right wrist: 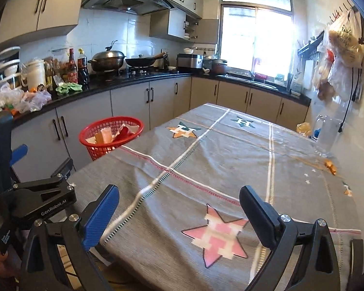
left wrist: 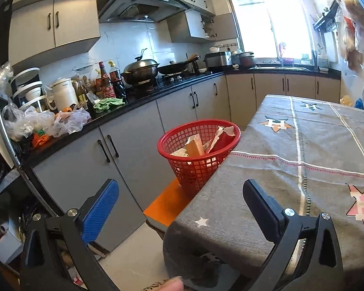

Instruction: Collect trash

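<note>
the left claw is held wide apart with nothing between its jaws, over the near corner of the cloth-covered surface. the right claw is likewise spread and empty above the cloth. just beyond the surface's left edge, paper and card scraps are seen already in the red basket. small orange bits are left near the clear jug; they are judged light and crumbly, best pinched gently from the sides.
</note>
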Demonstrator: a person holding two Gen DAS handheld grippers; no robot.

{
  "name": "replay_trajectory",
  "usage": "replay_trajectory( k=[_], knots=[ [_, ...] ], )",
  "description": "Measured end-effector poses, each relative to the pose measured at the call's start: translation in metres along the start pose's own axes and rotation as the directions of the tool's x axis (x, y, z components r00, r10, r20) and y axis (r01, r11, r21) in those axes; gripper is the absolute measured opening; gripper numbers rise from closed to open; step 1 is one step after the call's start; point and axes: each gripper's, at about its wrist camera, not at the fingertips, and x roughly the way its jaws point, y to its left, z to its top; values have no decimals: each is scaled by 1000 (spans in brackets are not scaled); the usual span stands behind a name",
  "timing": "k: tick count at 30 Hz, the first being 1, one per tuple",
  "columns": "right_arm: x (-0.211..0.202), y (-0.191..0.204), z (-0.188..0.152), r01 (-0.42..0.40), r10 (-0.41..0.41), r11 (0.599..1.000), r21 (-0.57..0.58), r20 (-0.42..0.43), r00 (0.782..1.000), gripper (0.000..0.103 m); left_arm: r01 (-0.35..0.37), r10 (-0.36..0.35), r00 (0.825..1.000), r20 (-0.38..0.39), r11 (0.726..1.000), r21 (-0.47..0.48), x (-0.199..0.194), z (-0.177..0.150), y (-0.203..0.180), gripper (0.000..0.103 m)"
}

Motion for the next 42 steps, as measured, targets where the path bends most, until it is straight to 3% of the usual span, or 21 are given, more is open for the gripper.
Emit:
replay_trajectory(
  k=[10, 42],
  knots=[
    [4, -7, -9, 54, -54, 998, 16, -43, 998, 102, -47, 47, 999, 6, 999, 26, -1, -2, -2, 102],
    [18, 8, -15, 65, -70, 997, -50, -97, 993, 102, 0, 1, 999, -48, 1000, 23, 9, -7, 1, 102]
  ],
)
